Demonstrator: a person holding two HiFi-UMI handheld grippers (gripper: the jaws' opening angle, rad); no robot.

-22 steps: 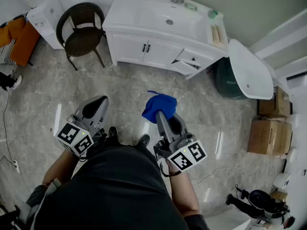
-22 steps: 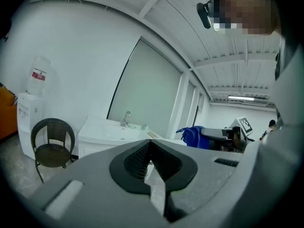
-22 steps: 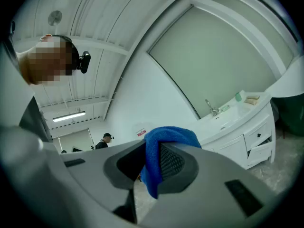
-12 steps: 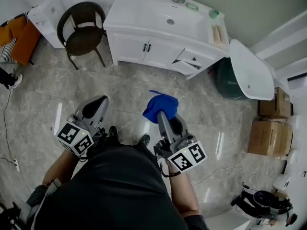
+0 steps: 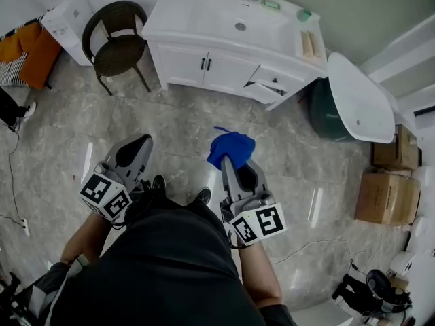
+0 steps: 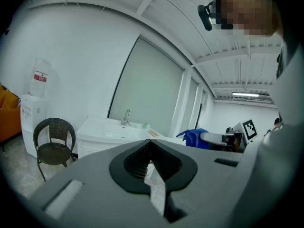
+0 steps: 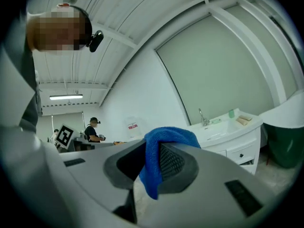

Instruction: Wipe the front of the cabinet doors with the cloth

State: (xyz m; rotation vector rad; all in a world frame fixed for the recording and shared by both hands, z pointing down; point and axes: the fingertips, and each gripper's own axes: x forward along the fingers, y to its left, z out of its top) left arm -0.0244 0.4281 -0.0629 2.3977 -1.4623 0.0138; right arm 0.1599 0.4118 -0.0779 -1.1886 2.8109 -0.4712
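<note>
readable text: none | water jug label [image 6: 40, 77]: red, too blurred

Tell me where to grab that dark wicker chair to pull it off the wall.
Grip the chair by the curved top rim of its back, coming from above with the empty left gripper: that rim is thin, stands highest and sits clear of the seat. The right gripper is shut on the cloth.

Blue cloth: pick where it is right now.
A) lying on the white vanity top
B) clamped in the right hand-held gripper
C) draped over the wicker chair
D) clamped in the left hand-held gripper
B: the blue cloth sits pinched between the jaws of the right hand-held gripper, out over the floor and short of the cabinet doors.
</note>
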